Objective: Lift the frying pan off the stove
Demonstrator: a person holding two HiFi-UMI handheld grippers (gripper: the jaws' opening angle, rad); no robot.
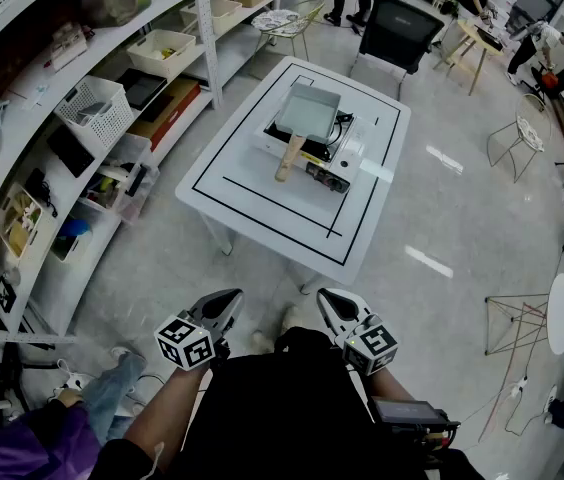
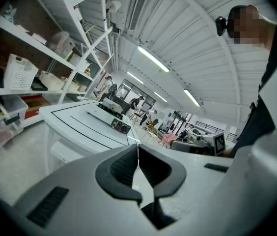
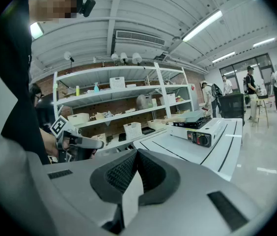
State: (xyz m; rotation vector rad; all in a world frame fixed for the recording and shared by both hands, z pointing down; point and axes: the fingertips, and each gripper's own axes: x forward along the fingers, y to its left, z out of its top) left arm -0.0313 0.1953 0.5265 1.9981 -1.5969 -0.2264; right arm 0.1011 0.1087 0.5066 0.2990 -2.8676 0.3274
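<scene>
Square frying pan, wooden handle toward person, sits on portable gas stove atop white table. Left gripper, right gripper both clenched, empty, held level at person's waist, well short of table.

Pale glossy floor, white counter with black outlines mid-room, black office chair beyond it. White open shelving loaded with baskets along the left side, brick wall behind. Long strip lights on a white ridged ceiling
</scene>
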